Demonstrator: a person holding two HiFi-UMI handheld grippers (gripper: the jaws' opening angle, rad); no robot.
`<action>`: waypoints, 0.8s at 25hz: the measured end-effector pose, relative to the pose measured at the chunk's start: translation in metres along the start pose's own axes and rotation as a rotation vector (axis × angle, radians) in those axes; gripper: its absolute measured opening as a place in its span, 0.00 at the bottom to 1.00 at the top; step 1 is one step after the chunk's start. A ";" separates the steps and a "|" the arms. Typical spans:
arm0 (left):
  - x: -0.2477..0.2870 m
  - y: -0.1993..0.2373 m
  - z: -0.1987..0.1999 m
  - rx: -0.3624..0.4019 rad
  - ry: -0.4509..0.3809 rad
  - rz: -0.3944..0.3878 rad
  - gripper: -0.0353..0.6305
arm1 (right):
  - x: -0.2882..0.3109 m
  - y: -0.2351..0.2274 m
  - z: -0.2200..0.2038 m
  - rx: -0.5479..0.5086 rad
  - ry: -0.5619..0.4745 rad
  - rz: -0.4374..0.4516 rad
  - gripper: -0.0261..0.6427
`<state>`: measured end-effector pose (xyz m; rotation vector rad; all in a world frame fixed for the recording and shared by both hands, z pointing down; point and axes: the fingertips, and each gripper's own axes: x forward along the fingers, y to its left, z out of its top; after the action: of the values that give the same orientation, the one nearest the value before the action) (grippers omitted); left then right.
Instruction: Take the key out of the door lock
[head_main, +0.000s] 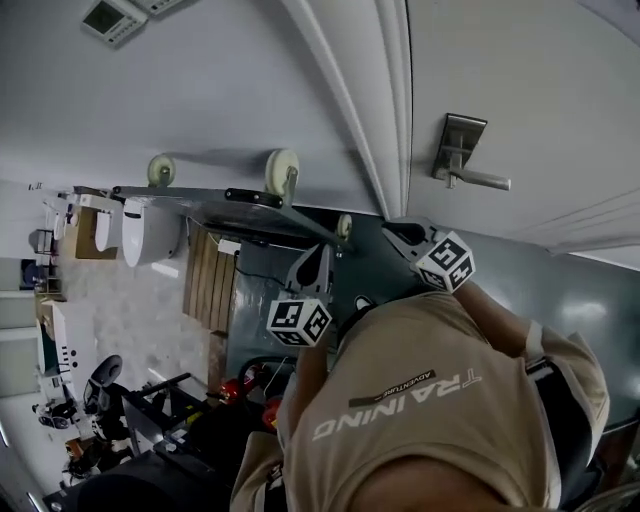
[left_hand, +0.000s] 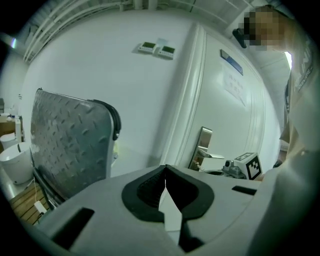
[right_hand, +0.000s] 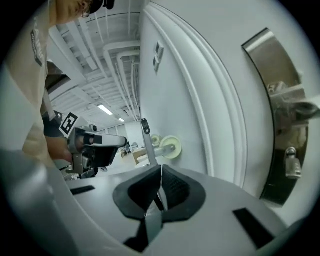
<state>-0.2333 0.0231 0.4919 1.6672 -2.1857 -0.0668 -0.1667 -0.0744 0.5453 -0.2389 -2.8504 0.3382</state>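
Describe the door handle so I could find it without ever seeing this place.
Look at the white door, just past its moulded frame. A brushed-metal plate sits on it, and the lever handle sticks out sideways from that plate: the only slim silver bar on the plain white panel.

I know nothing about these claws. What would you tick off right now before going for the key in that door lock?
1. The key is in the lock plate: ok. A small metal piece, probably the key, sticks out below the handle.
2. The right claw is open to take it: not ok. It is shut with nothing in it.
3. The right claw is aimed at the key: not ok. The key sits far to the right in its view.
4. The left claw is clear of the lock: ok. It is shut, empty and apart from the handle.
5. The door is latched and will not swing: cannot tell.
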 end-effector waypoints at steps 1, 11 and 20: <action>-0.008 0.012 0.003 0.000 0.001 -0.003 0.07 | 0.007 0.009 0.006 0.000 -0.011 -0.012 0.06; -0.051 0.096 -0.015 -0.020 0.056 -0.138 0.07 | 0.043 0.070 -0.017 0.075 -0.018 -0.226 0.06; -0.031 0.094 -0.053 -0.057 0.114 -0.258 0.07 | -0.036 0.087 -0.059 0.099 0.089 -0.475 0.06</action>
<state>-0.2954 0.0901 0.5572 1.8636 -1.8603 -0.1003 -0.1051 0.0142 0.5707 0.4248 -2.6802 0.3544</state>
